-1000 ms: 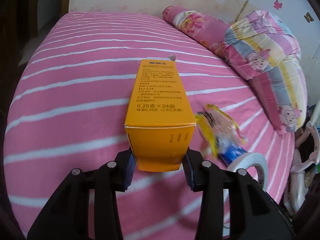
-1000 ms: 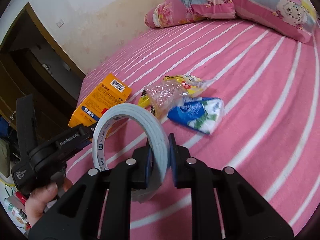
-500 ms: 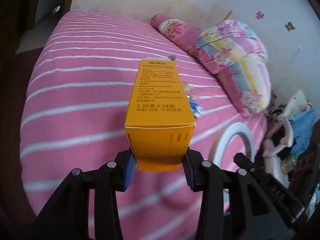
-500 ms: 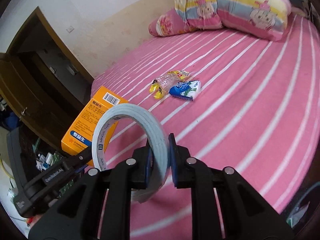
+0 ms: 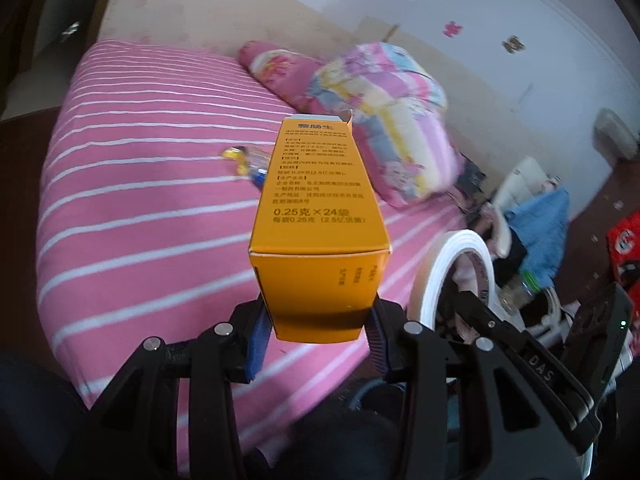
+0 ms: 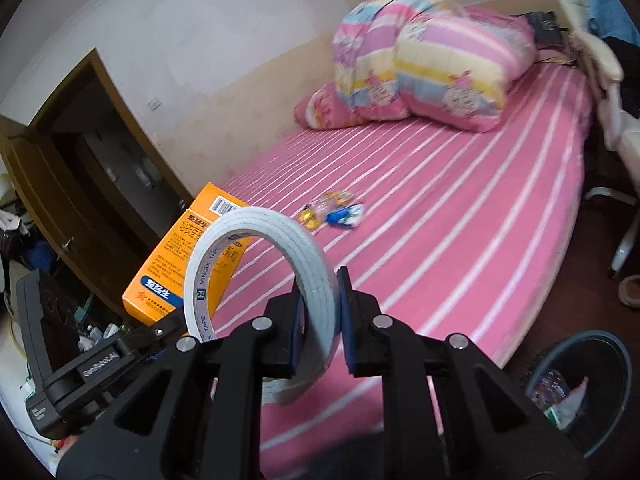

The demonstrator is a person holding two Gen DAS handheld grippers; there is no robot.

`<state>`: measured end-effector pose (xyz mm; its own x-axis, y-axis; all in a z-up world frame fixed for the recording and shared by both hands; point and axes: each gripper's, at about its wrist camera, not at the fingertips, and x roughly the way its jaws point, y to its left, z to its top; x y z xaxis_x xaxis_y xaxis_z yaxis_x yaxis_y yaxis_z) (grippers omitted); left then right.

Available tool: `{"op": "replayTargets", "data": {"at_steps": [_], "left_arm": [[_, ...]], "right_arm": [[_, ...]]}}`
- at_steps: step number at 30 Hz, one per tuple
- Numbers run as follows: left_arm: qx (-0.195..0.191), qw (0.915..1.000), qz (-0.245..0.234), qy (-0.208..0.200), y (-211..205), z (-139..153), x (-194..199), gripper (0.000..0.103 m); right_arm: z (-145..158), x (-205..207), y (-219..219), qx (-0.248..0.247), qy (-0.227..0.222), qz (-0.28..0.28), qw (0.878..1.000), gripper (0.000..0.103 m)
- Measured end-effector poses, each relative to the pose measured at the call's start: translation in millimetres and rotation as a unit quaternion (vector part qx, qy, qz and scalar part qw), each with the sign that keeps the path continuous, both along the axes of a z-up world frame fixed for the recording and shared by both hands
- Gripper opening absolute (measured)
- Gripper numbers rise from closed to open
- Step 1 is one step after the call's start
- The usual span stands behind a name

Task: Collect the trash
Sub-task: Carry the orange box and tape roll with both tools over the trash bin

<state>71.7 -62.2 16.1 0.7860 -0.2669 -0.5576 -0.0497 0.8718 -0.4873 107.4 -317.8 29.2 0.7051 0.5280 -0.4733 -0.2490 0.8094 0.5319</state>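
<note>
Trash rides in both tools: from the left wrist, the left tool clamps an orange medicine box above the bed's near edge. From the right wrist, the right tool pinches a tape roll (carry step, I judge); wrappers lie mid-bed. Next, swing toward the bin and release.

Your pink-striped bed carries two wrappers mid-mattress (yellow one touching blue), with a pink pillow and folded quilt at its head edge.

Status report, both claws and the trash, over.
Left claw shut on box. Right claw shut on tape. Wrappers still on bed. Bin lower right, path open.
</note>
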Motion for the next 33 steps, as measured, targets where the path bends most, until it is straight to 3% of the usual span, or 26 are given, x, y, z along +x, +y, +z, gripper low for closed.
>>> {"op": "replayTargets", "data": {"at_steps": [12, 22, 33], "left_arm": [[0.015, 0.9927, -0.119, 0.011, -111.5, 1.0, -12.1, 0.04], [0.037, 0.9736, -0.218, 0.057, -188.8, -42.0, -5.4, 0.04], [0.058, 0.942, -0.298, 0.144, -265.6, -109.9, 16.0, 0.04]], "right_arm": [[-28.7, -61.7, -114.4, 0.003, 0.027, -0.092, 0.995, 0.017], [-92.6, -86.9, -194.2, -0.001, 0.089, -0.159, 0.983, 0.017], [-170.2, -94.5, -252.2, 0.002, 0.17, -0.213, 0.962, 0.017]]}}
